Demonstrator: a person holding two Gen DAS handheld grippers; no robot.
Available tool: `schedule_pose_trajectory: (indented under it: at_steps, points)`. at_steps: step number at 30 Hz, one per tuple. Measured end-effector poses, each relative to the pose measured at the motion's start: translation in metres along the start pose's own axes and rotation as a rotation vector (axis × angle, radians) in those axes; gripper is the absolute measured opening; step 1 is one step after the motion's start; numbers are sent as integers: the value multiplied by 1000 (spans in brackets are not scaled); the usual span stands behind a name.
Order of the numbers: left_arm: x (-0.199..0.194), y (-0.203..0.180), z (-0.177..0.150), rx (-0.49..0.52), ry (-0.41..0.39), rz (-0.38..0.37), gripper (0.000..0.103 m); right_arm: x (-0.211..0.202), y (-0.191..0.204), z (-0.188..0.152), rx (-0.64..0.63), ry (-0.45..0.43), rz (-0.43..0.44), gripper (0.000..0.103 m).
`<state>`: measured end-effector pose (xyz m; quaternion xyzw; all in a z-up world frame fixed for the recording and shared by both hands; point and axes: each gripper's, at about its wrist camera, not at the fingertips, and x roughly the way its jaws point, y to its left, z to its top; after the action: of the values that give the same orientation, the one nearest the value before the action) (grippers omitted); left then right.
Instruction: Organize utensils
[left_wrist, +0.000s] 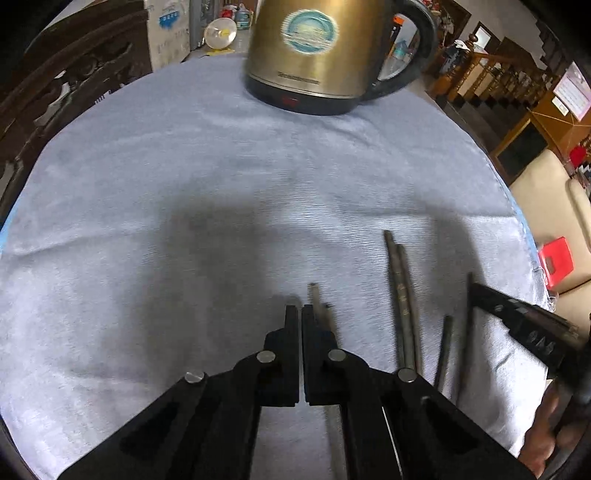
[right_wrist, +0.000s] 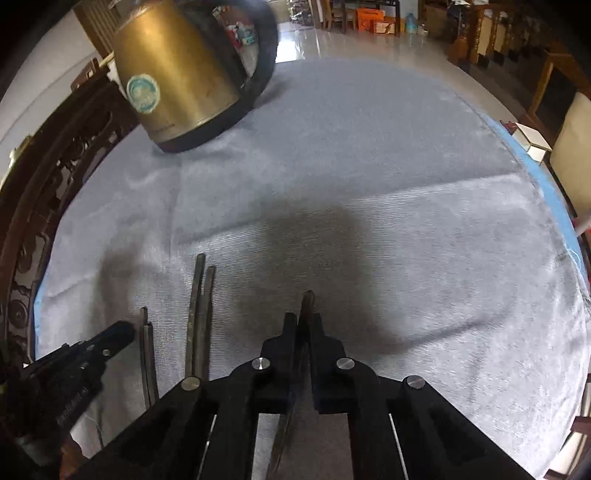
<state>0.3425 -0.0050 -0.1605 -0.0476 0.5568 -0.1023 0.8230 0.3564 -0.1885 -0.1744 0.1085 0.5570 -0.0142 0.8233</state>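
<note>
Dark, slender chopsticks lay scattered on the grey cloth (left_wrist: 184, 184). My right claw (right_wrist: 303, 321) was clamped on one chopstick (right_wrist: 306, 299), whose tip stood out past the fingertips. My left claw (left_wrist: 300, 314) had its jaws together; a blurred chopstick (left_wrist: 319, 301) ran just beside its right finger, and I could not tell whether it was pinched or merely alongside. Between the two claws lay a pair of chopsticks (left_wrist: 402, 295) side by side and touching, with two more sticks (left_wrist: 445, 347) nearer my right claw in the left view. A brass-coloured kettle (left_wrist: 317, 51) stood well apart at the far side of the cloth.

I judged the step to be picking up loose sticks for gathering. The next move called for lifting without letting the thin stick swivel, then laying it parallel to the pair.

The claws' linkages hid the near ends of the sticks. No tray or holder was visible.
</note>
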Motion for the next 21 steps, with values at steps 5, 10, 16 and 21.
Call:
schedule_pose_trajectory:
  at_steps: [5, 10, 16, 21]
  points:
    - [-6, 14, -2, -50, 12, -50, 1, 5, -15, 5, 57, 59, 66, 12]
    - [-8, 1, -7, 12, 11, -59, 9, 4, -25, 4, 41, 94, 63, 27]
    - [0, -3, -10, 39, 3, -49, 10, 12, -16, 3, 11, 104, -6, 28]
    - [2, -5, -4, 31, -22, -45, 10, 14, 1, 0, -54, 56, -74, 16]
